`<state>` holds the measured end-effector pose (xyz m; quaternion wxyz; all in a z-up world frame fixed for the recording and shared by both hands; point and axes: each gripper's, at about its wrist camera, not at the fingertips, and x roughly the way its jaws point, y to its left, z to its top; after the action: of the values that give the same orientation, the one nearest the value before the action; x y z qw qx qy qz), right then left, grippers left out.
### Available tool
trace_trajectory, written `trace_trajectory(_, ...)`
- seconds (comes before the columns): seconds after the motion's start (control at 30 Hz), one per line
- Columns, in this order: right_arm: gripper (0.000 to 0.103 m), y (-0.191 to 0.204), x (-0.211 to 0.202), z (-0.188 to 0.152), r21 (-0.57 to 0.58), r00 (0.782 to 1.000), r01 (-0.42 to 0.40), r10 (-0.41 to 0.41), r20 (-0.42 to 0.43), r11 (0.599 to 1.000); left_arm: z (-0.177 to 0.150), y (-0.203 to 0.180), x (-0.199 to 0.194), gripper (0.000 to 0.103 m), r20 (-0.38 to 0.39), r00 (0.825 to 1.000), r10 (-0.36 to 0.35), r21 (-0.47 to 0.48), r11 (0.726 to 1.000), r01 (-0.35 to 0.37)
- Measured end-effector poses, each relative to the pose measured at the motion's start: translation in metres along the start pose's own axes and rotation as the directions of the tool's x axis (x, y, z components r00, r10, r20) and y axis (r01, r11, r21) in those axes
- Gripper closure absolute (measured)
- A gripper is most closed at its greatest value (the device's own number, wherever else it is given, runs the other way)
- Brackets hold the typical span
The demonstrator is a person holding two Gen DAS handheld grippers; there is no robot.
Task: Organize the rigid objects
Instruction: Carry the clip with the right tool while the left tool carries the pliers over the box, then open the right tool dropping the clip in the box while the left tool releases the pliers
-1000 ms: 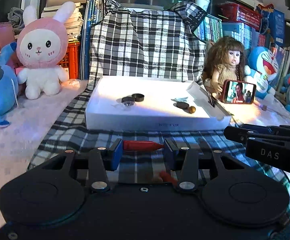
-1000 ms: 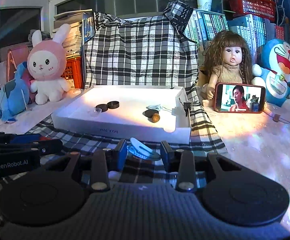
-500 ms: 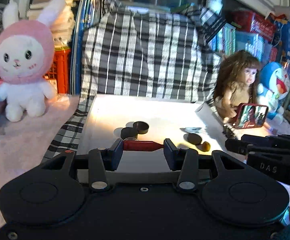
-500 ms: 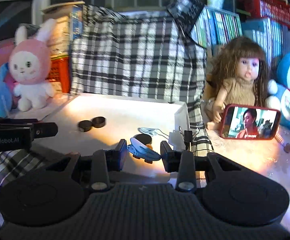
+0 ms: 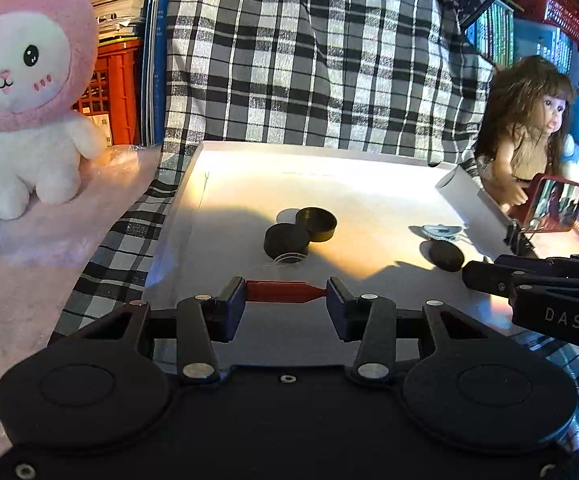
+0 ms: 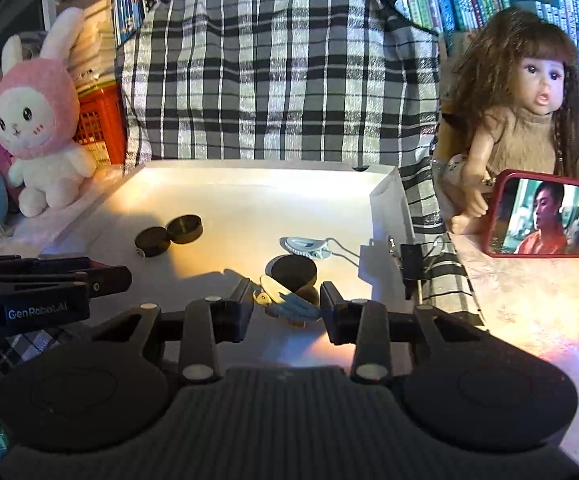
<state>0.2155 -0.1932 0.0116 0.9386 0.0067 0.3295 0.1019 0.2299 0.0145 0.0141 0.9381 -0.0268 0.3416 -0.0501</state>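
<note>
Two claws, both loaded. Left gripper (image 5: 285,292) is partly closed, pads clamped on the ends of a red plastic piece (image 5: 285,291): slim, smooth, tapering to a narrow neck at the right pad, lying crosswise between the fingers. Right gripper (image 6: 285,304) is likewise partly closed, on a blue-and-cream hair clip (image 6: 285,302), glossy plastic, tilted, cream end up-left, blue end lower right.

Both claws hang over the near part of a shallow white box (image 5: 369,168), matte cardboard with low walls, its right wall bent inward.

Ahead of the left claw, just past the red piece: two dark round caps (image 5: 301,228), touching, one open side up, with a clear disc at the near edge of the closer cap. Ahead-right: a flat dark puck (image 5: 445,255), with a pale blue clip (image 5: 441,231) beyond it.

From the right claw, the puck (image 6: 293,272) sits directly behind the held clip, the pale clip (image 6: 307,247) just past that, the caps (image 6: 169,234) ahead-left. A black binder clip (image 6: 409,260) grips the box's right wall.

Each claw shows at the edge of the other's view, side by side and apart. Checked cloth lies under and behind the box.
</note>
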Motion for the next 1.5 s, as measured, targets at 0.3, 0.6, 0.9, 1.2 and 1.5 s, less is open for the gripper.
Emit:
trace_trajectory(0.3, 0.061, -0.004, 0.014, 0.002, -0.001, 1.000, 0.020, -0.020, -0.023, 1.000, 0.002, -0.002, 0.013, 0.061, 0.002, 1.000, 0.008, 0.014, 1.000, -0.008)
trace_trajectory(0.6, 0.061, -0.006, 0.021, 0.004, -0.009, 0.999, 0.040, -0.040, -0.023, 0.999, 0.003, -0.001, 0.022, 0.061, 0.020, 1.000, 0.018, 0.007, 1.000, -0.019)
trace_trajectory(0.9, 0.061, -0.004, 0.030, 0.010, -0.026, 0.998, 0.057, -0.058, -0.024, 0.998, 0.010, -0.005, 0.034, 0.060, 0.019, 0.998, 0.055, 0.026, 0.998, -0.056)
trace_trajectory(1.2, 0.059, -0.003, 0.034, 0.011, -0.043, 0.997, 0.073, -0.074, -0.020, 0.996, 0.011, -0.007, 0.039, 0.060, 0.032, 0.997, 0.073, 0.035, 0.997, -0.074)
trace_trajectory(1.5, 0.057, -0.001, 0.037, 0.012, -0.054, 0.996, 0.079, -0.081, -0.024, 0.995, 0.012, -0.009, 0.039, 0.060, 0.031, 0.996, 0.082, 0.032, 0.996, -0.083)
